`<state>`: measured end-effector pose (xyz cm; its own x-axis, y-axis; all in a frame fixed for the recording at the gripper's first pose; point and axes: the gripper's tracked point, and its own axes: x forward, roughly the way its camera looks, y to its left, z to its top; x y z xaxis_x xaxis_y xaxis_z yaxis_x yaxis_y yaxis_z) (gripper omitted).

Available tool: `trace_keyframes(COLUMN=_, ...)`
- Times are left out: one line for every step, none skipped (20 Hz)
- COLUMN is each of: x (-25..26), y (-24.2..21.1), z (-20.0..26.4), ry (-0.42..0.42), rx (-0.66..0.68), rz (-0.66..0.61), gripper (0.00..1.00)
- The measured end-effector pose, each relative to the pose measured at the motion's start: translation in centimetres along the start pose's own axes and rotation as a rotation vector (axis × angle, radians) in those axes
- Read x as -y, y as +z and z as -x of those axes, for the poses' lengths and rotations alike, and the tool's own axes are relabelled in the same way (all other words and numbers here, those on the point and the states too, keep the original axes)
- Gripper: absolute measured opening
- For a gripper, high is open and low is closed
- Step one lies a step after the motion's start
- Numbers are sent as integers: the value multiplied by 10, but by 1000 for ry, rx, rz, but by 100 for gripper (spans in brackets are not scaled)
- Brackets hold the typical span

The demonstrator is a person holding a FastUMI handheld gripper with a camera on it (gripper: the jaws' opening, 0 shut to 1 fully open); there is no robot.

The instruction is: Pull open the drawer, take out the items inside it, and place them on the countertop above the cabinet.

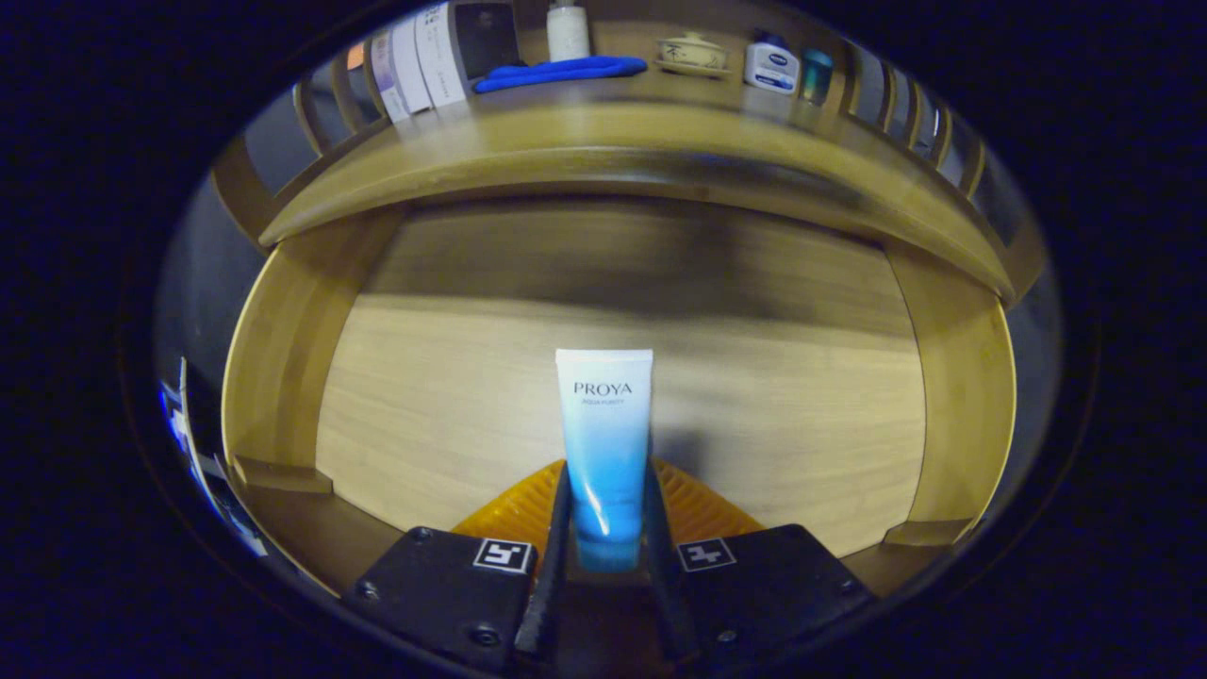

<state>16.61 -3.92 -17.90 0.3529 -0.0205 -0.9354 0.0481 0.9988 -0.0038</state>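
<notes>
I look down into an open wooden drawer (283, 358) whose floor is pale wood. A white-to-blue cosmetic tube (603, 443) stands lengthwise between my fingers, crimped end pointing away from me. My gripper (605, 528) is shut on the tube's lower, blue end, with both fingers pressing its sides. The tube seems lifted off the drawer floor, casting a shadow beside it. Beyond the drawer runs the cabinet's wooden countertop (603, 141).
On the countertop stand several things: a blue cloth (561, 72), a white bottle (568, 30), a small lidded dish (693, 55), a white jar (771, 66), a teal jar (817, 75) and boxes (424, 57) at the left. A slatted rail (905, 104) rings the top.
</notes>
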Motion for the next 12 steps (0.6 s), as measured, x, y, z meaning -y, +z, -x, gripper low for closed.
trace_keyframes(x=0, y=2, z=8, ry=4, rx=20, rz=2, gripper=43)
trace_keyframes(x=0, y=4, z=18, ry=12, rx=40, rz=5, gripper=42)
trace_keyframes(x=1, y=8, z=29, ry=22, rx=62, rz=5, gripper=42)
trace_keyframes(x=3, y=10, z=39, ry=27, rx=81, rz=9, gripper=42)
trace_keyframes(x=5, y=13, z=49, ry=31, rx=98, rz=8, gripper=42)
trace_keyframes(x=6, y=15, z=58, ry=35, rx=112, rz=6, gripper=42)
trace_keyframes(x=8, y=18, z=67, ry=41, rx=126, rz=0, gripper=42)
trace_keyframes(x=9, y=21, z=74, ry=47, rx=140, rz=-3, gripper=42)
trace_keyframes(x=10, y=26, z=81, ry=49, rx=158, rz=-7, gripper=42)
trace_keyframes(x=11, y=31, z=87, ry=49, rx=175, rz=-8, gripper=42)
trace_keyframes(x=13, y=37, z=92, ry=48, rx=191, rz=-10, gripper=42)
trace_keyframes(x=13, y=42, z=97, ry=48, rx=202, rz=-13, gripper=42)
